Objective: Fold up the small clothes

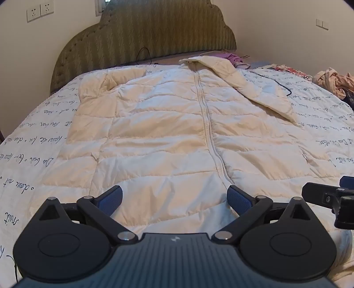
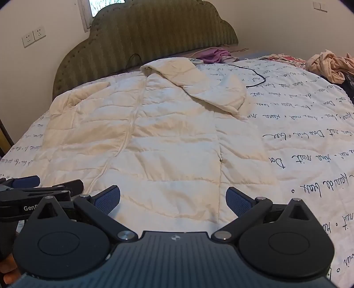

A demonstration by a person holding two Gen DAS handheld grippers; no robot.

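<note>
My left gripper (image 1: 174,197) hangs low over the hem of a cream quilted puffer jacket (image 1: 168,133), its jaws spread wide and holding nothing; the blue pads (image 1: 111,199) sit apart with bare jacket fabric between them. My right gripper (image 2: 173,198) is in the same pose just beside it, jaws wide apart and empty, over the hem on the other side of the jacket (image 2: 159,137).

The jacket lies front up and flat on the bed, its zipper (image 1: 206,124) closed and running from the hem near me up to the collar. 1 sleeve (image 1: 254,88) is folded diagonally across the chest toward the far right; in the right wrist view that same sleeve (image 2: 212,88) crosses the upper part of the jacket. The other sleeve (image 1: 106,82) is bunched at the far left shoulder.

Under the jacket is a white quilt (image 1: 33,141) printed with dark handwriting. A green padded headboard (image 1: 146,35) stands at the far end against a pale wall with 2 sockets (image 1: 39,11). A thin black cable (image 2: 254,75) snakes over the quilt right of the sleeve. Near the headboard lies a purple garment (image 2: 213,54), and at the far right edge a crumpled pink garment (image 2: 329,64). From the left wrist view the tip of my right gripper (image 1: 327,197) shows at the right edge
</note>
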